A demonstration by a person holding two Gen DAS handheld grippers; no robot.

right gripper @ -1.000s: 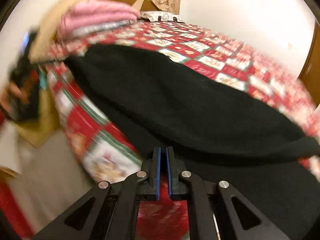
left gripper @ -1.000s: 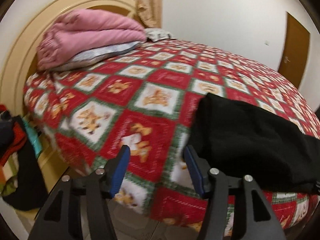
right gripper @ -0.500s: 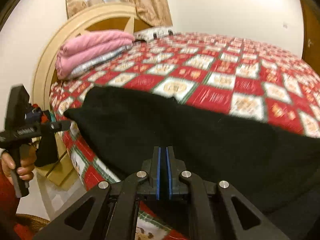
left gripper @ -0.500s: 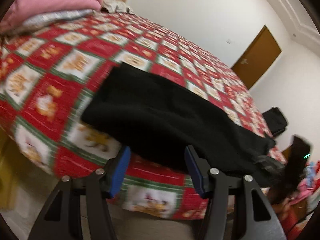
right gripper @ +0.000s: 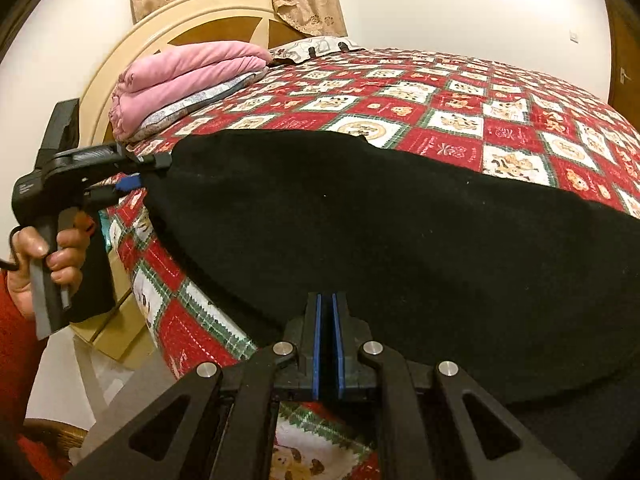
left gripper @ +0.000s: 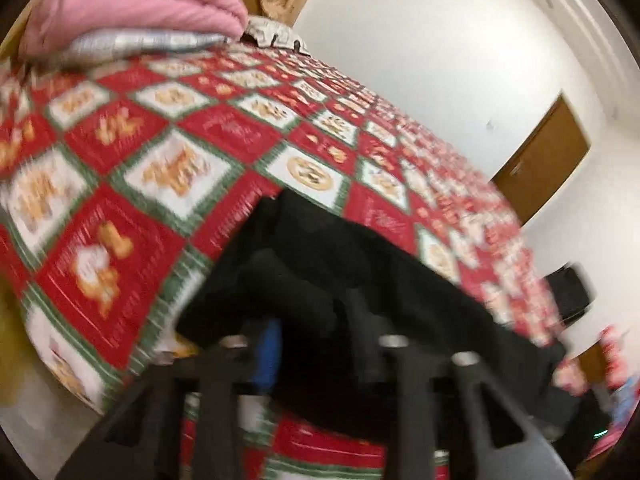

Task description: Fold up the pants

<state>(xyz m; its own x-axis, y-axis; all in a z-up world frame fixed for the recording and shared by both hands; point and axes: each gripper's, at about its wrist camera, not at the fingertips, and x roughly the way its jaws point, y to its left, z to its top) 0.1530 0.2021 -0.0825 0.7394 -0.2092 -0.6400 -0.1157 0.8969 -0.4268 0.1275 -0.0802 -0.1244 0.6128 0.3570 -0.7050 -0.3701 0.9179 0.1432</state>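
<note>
1. The black pants [right gripper: 380, 232] lie spread along the near edge of the bed, on a red, white and green patterned bedspread [right gripper: 460, 104], with part of the cloth hanging over the side.
2. The right gripper [right gripper: 328, 344] hangs over the near edge of the pants. Its 2 blue pads are pressed together, and the fabric looks pinched at their tips, though the black cloth makes that hard to confirm.
3. The left gripper [right gripper: 138, 172] sits at the end of the pants nearest the headboard [right gripper: 168, 36]. Its jaws are closing, with a bunched fold of the black fabric between them.
4. In the left wrist view the picture is blurred; 1 blue pad [left gripper: 270, 354] shows beside the gathered cloth.
5. A hand [right gripper: 48, 256] grips the left tool's handle, with a red sleeve [right gripper: 16, 360] below it.
6. Folded pink bedding [right gripper: 180, 76] is stacked by the headboard, well apart from the pants.
</note>
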